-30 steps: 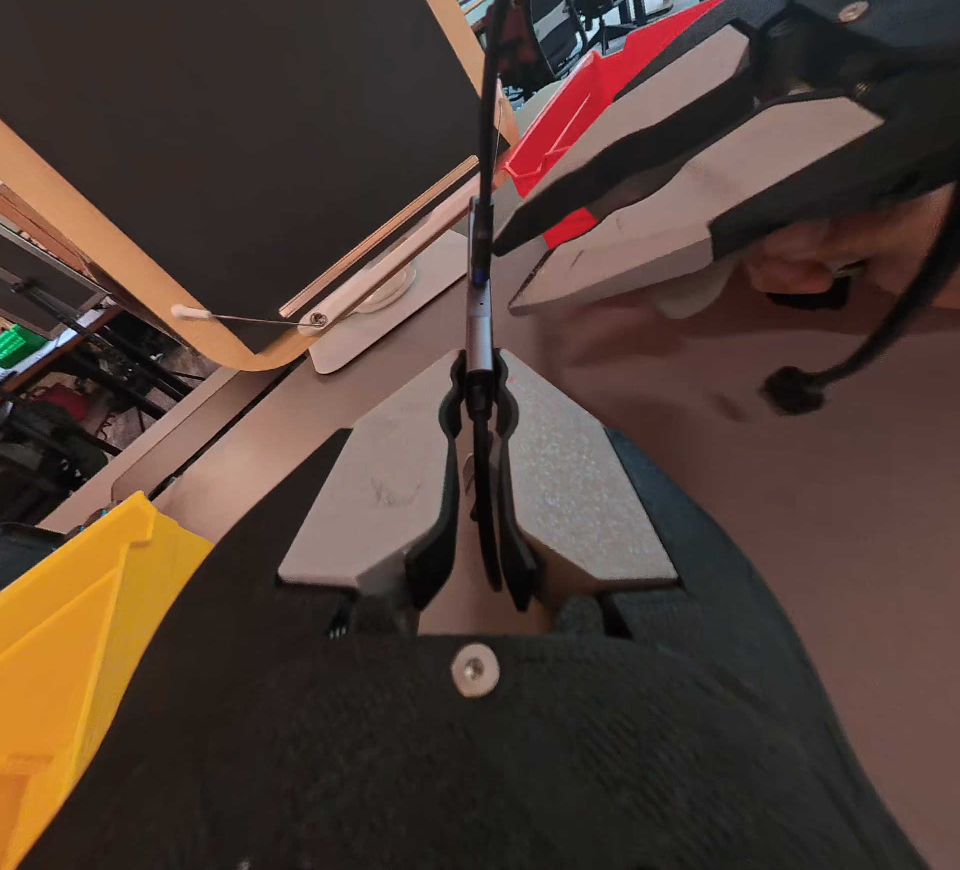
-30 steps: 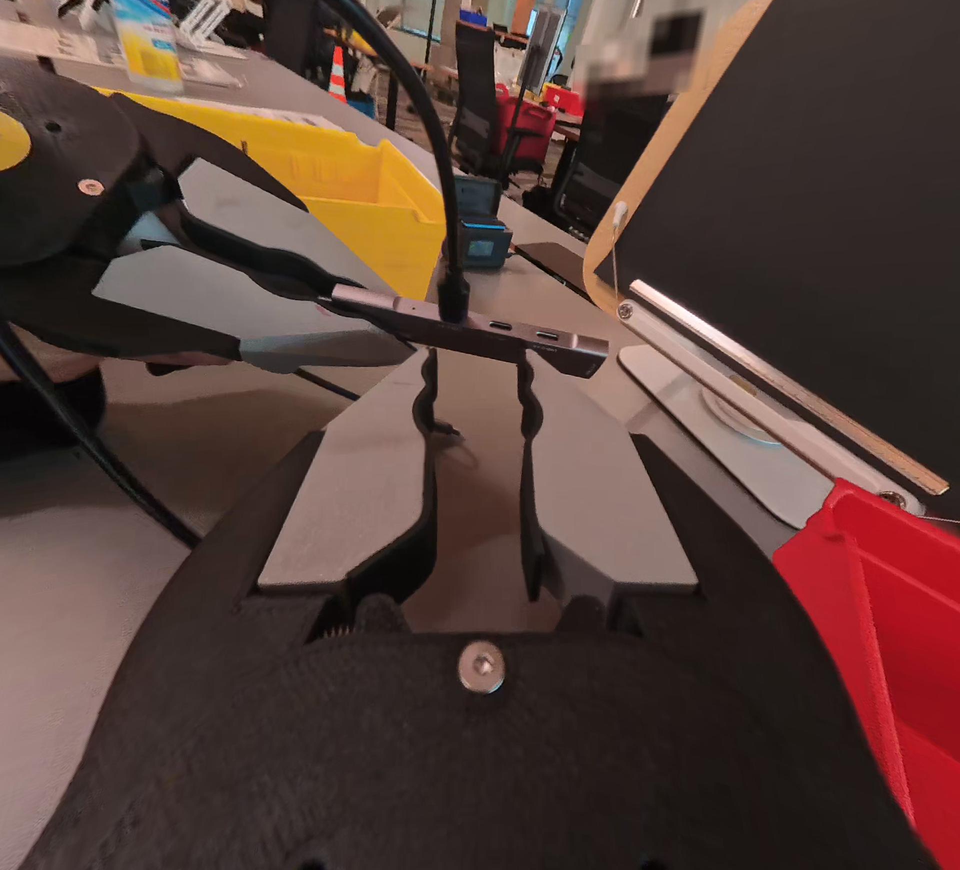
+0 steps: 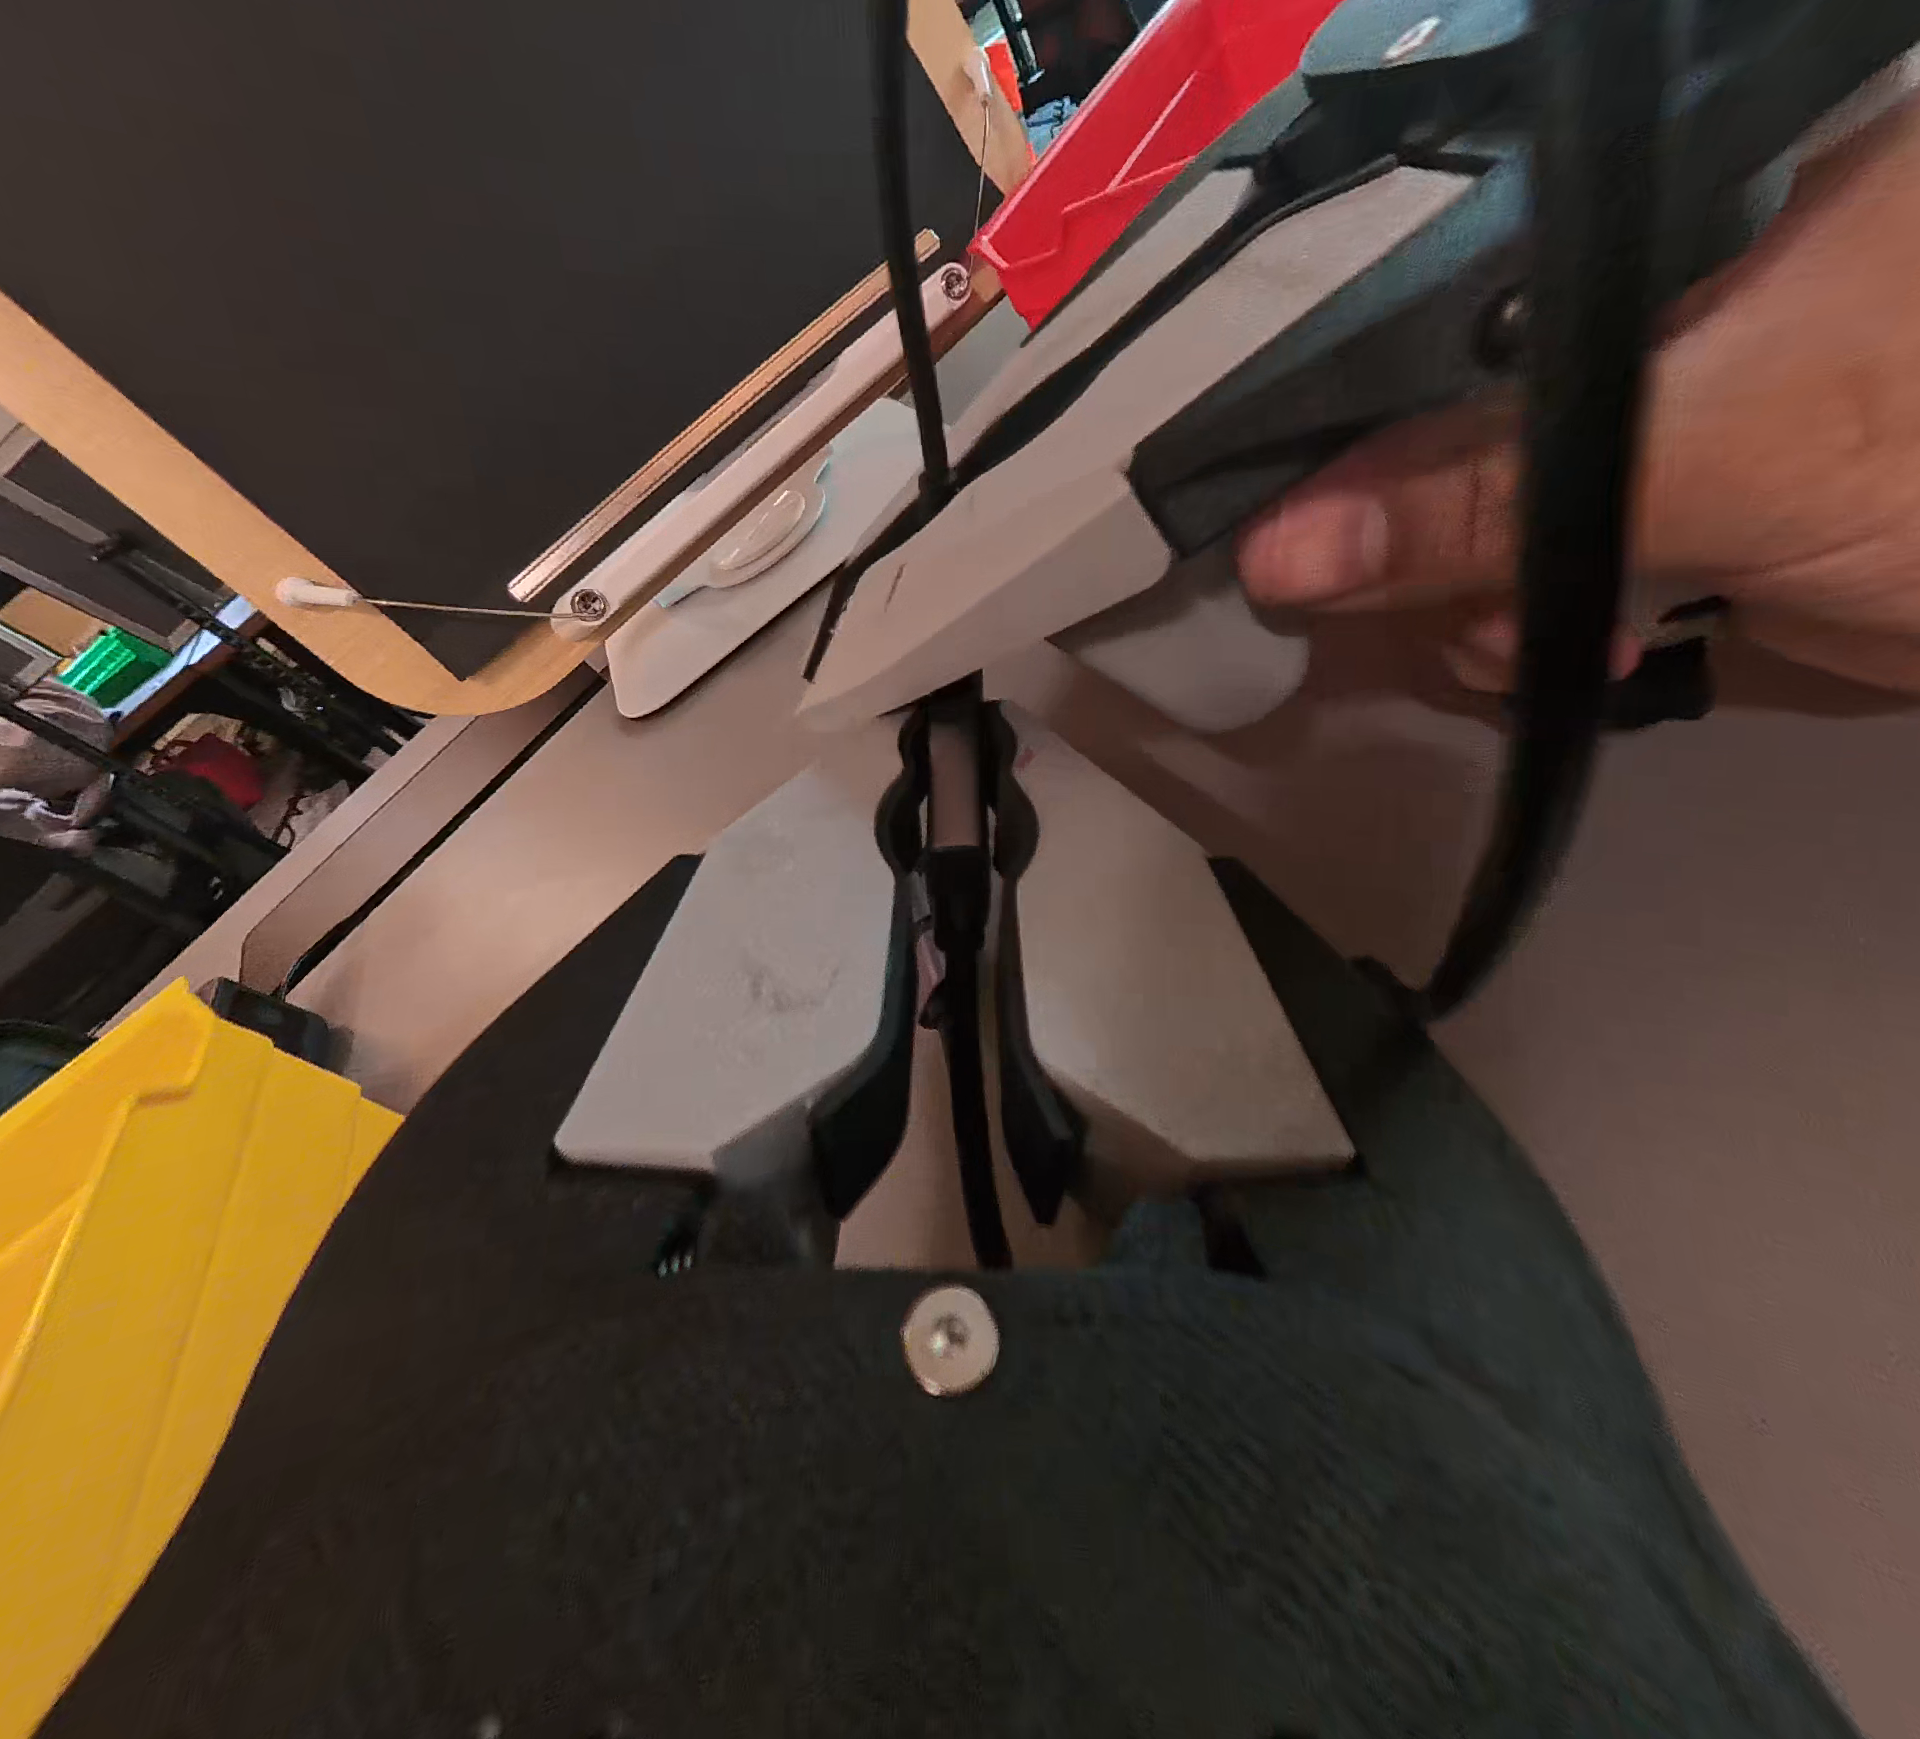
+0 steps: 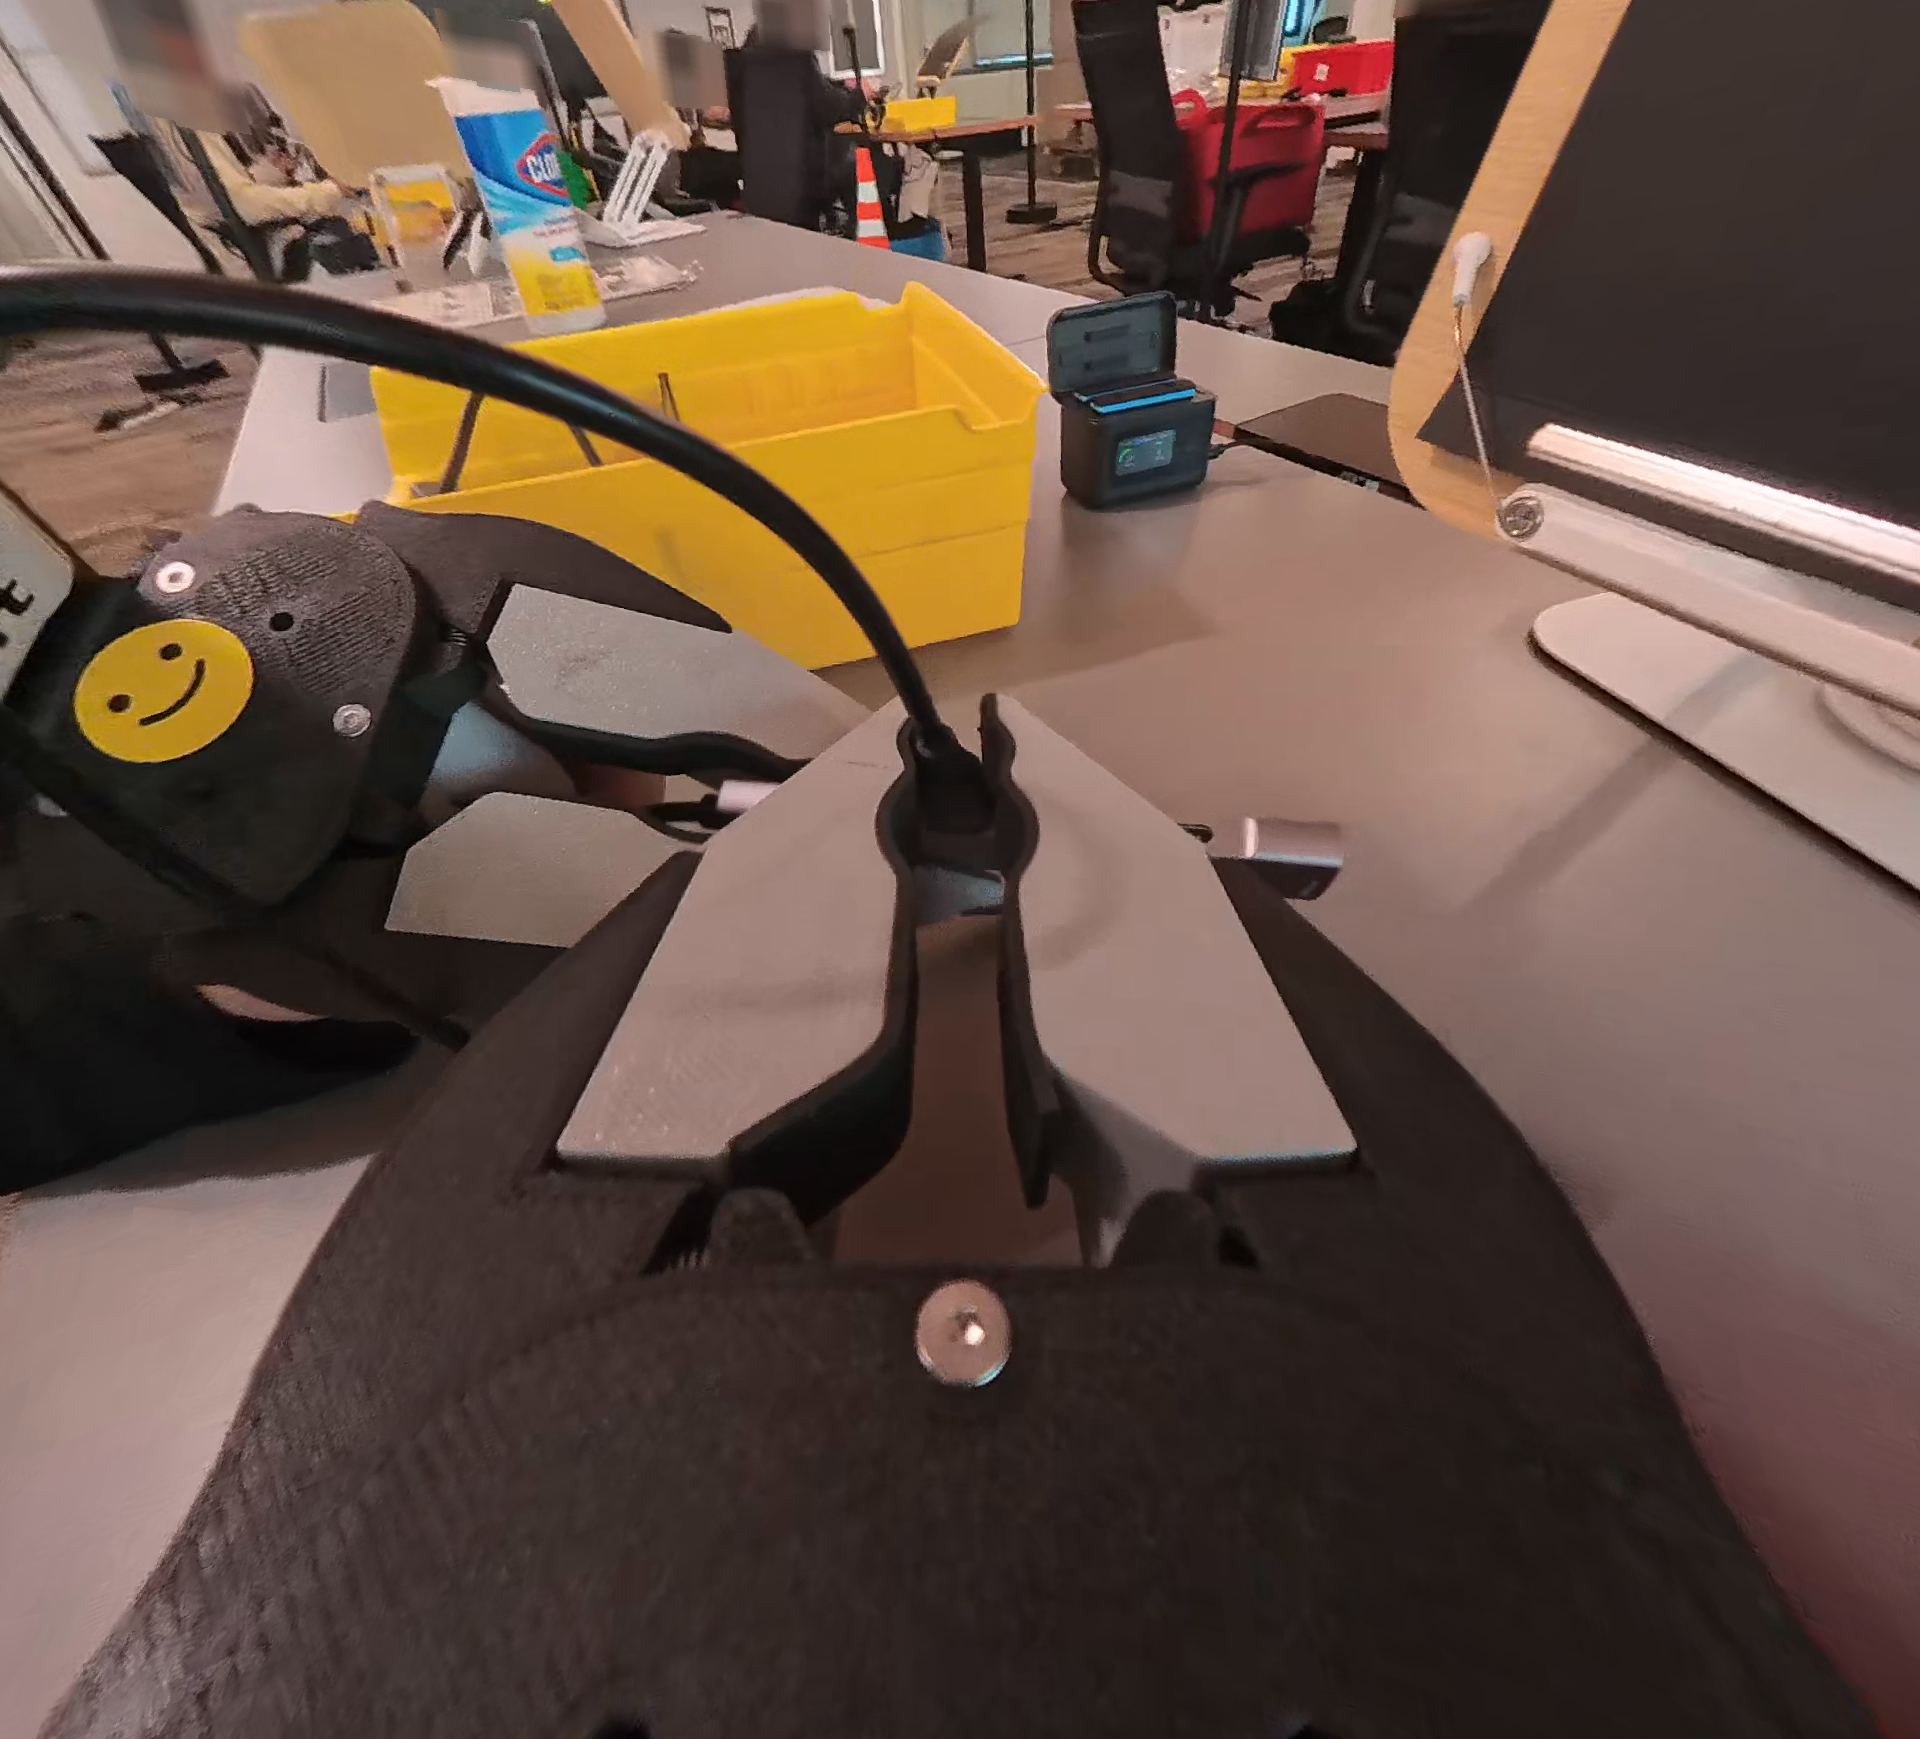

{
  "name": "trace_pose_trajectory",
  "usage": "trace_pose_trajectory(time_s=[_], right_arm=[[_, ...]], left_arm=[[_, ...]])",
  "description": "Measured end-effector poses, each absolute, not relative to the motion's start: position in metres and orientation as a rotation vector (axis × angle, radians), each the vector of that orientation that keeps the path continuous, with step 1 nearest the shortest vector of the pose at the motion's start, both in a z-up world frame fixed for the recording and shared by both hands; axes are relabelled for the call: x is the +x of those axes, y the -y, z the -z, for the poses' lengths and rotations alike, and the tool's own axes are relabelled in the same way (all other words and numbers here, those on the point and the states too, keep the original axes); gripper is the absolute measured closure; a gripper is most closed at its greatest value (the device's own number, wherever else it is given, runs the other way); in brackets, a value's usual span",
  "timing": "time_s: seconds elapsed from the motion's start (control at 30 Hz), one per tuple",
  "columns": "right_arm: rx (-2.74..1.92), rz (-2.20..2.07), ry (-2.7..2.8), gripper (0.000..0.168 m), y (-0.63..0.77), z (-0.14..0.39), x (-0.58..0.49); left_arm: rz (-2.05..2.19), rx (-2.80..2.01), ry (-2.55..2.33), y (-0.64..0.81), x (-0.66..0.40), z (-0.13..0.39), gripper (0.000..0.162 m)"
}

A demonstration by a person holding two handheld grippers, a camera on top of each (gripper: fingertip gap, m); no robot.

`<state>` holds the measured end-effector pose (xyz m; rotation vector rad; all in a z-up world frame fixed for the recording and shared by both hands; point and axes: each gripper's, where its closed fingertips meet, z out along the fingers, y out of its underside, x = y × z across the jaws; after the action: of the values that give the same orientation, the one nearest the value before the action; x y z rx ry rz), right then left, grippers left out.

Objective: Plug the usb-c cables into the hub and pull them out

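Hub (image 4: 1283, 842), a slim grey metal bar, is held level above the grey desk (image 4: 1299, 650); the left gripper (image 3: 954, 754) is clamped on one end of it, with the hub's own black lead running back between the fingers. Its other end juts out past the right gripper (image 4: 956, 790), which comes in across the bar and is closed on the black plug of a USB-C cable (image 4: 644, 432). Whether that plug is seated in a port is hidden by the fingers. The cable arcs up and away to the left in the right wrist view. A person's hand (image 3: 1621, 505) grips the right gripper's handle.

A yellow bin (image 4: 769, 463) sits on the desk behind the left gripper; thin dark rods lean inside it, and little else of its contents can be seen. Beside it stands a small black charging case (image 4: 1127, 432), lid up, with a lit display. A red bin (image 3: 1153, 162) lies past the right gripper; its inside cannot be seen.

A monitor (image 4: 1725, 235) on a flat silver base (image 4: 1704, 702) stands along the far side. Bare desk lies between the base and the grippers, and more lies open near the right gripper.
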<state>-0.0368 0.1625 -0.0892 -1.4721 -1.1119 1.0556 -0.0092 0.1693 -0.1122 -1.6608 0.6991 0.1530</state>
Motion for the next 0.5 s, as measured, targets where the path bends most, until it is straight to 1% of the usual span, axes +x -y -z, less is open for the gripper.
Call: trace_pose_trajectory(time_s=[0.3, 0.5], right_arm=[[-1.587, -1.061, 1.109, 0.163, -0.169, 0.108, -0.038], [-1.604, -1.292, 0.975, 0.164, -0.17, 0.095, -0.04]], left_arm=[[-0.227, -1.765, -0.75, -0.173, -0.014, 0.132, 0.155], [-0.082, -1.743, -0.669, -0.173, -0.013, 0.123, 0.155]])
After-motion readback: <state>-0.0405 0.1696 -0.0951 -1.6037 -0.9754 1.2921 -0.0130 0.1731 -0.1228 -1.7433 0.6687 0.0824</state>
